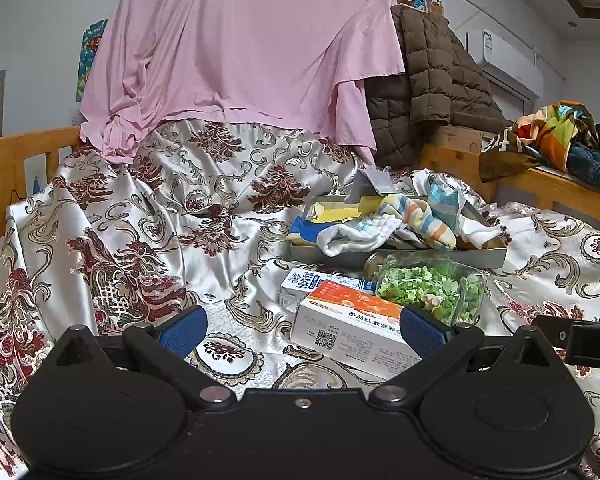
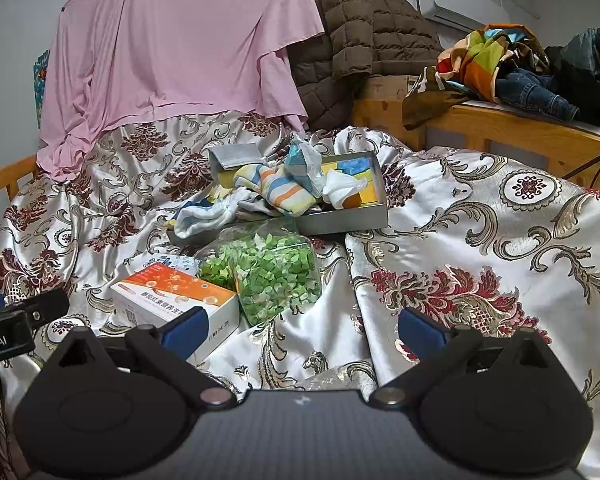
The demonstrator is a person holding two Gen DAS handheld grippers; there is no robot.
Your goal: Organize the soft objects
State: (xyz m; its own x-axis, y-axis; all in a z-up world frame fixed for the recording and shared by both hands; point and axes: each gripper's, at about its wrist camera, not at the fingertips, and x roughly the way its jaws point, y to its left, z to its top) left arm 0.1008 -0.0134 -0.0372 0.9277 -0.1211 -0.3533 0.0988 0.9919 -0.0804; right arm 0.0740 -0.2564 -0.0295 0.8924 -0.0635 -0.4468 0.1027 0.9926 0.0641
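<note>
A grey shallow box point(image 1: 496, 256) point(image 2: 348, 224) lies on the patterned bedspread, filled with a heap of socks. A striped orange-and-blue sock point(image 1: 424, 220) point(image 2: 284, 192) lies on top, and a white sock point(image 1: 356, 236) point(image 2: 204, 216) spills over the box's near-left edge. My left gripper point(image 1: 302, 330) is open, low over the bedspread in front of an orange-and-white carton point(image 1: 352, 324). My right gripper point(image 2: 300, 330) is open too, empty, nearer than the box and to its right.
A clear jar of green bits point(image 1: 432, 288) point(image 2: 268, 276) lies on its side between the carton point(image 2: 172, 296) and the box. A pink sheet point(image 1: 240, 48) and a brown quilted jacket point(image 1: 432, 80) hang behind. Clothes point(image 2: 500, 68) pile on a wooden rail point(image 2: 520, 128) at right.
</note>
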